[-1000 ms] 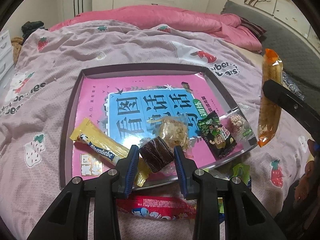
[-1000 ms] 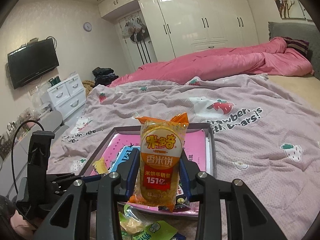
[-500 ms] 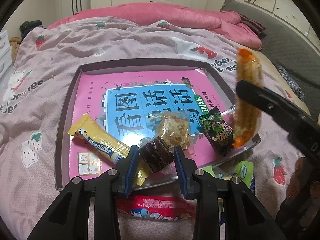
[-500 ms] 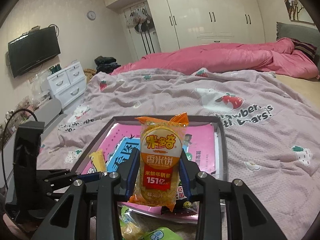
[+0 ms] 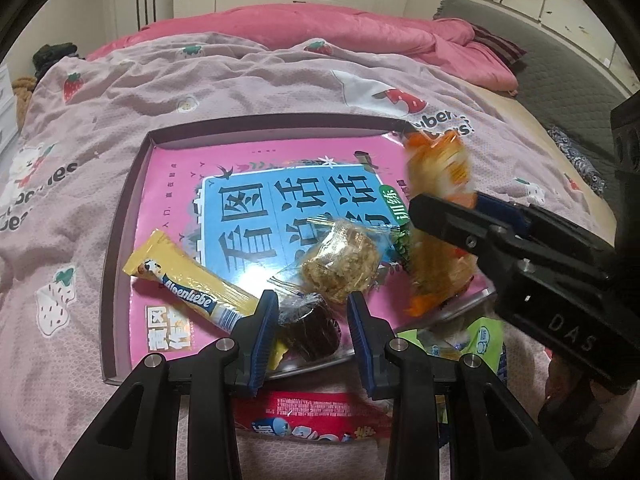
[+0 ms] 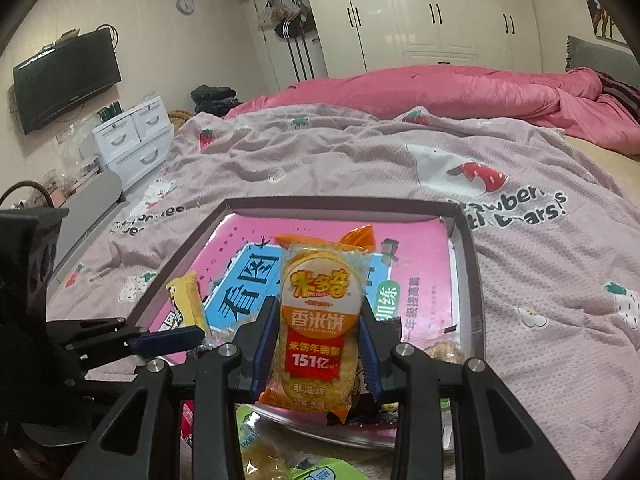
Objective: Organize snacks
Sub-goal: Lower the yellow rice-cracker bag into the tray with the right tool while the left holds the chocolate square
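Bed quilt point(image 5: 248, 92) carries tray point(image 5: 120, 216). Right gripper point(image 6: 318, 344) clamps rice cracker pack point(image 6: 318, 320) mid-body: light, crinkly, brittle inside. Left gripper point(image 5: 308, 320) straddles brown cake point(image 5: 310, 328), contact unclear.

— What lies ahead of the gripper? — A mauve strawberry-print bedspread point(image 6: 360, 152) covers the bed, with a rumpled pink quilt point(image 6: 460, 92) heaped beyond it.

— And farther off? — White wardrobe doors point(image 6: 432, 12) at the back; to the gripper's left, a wall-mounted television point(image 6: 66, 80), a round clock point(image 6: 185, 4) and white drawers point(image 6: 136, 136). Grey cushion point(image 6: 600, 58) far right.
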Available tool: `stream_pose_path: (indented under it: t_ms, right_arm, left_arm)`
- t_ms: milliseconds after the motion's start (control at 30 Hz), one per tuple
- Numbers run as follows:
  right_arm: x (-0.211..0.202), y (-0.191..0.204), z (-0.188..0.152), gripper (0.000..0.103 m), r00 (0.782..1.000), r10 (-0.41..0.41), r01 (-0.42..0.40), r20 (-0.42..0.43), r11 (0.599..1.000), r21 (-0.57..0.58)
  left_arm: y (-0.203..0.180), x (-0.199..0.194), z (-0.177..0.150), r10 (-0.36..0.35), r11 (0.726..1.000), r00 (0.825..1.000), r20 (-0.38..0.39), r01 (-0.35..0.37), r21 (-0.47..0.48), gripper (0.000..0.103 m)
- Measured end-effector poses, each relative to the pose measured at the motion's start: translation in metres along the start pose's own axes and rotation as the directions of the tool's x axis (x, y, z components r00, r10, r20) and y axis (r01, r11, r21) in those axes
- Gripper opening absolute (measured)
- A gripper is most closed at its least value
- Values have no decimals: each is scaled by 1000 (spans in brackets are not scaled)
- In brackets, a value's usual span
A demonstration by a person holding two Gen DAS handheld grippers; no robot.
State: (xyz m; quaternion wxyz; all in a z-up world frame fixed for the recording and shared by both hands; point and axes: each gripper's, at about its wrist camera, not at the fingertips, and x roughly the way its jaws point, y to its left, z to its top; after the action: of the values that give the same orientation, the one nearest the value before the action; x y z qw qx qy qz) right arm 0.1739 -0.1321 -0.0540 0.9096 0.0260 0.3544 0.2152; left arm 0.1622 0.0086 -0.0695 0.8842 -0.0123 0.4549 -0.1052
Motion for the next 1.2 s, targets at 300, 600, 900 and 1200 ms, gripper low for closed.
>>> stream_pose_path:
  t_ms: [300, 600, 900, 1200]
  right_arm:
    - [4, 0, -3, 37, 1000, -2, 2, -22, 1000, 0]
    - [12, 0, -9, 37, 998, 20, -20, -65, 1000, 2]
    - [19, 5, -16, 36, 993, 54, -55, -101, 998, -6]
    - [20, 14, -19, 36, 991, 69, -75, -116, 996, -54]
  left_arm:
    - [1, 0, 0, 1, 1000, 1000, 0, -1, 1, 37]
    - [1, 0, -1, 2, 1000, 1000, 1, -2, 1, 37]
    - [6, -2, -2, 7, 1000, 1000, -3, -7, -12, 37]
    - [12, -3, -1, 12, 1000, 1000, -3, -12, -28, 37]
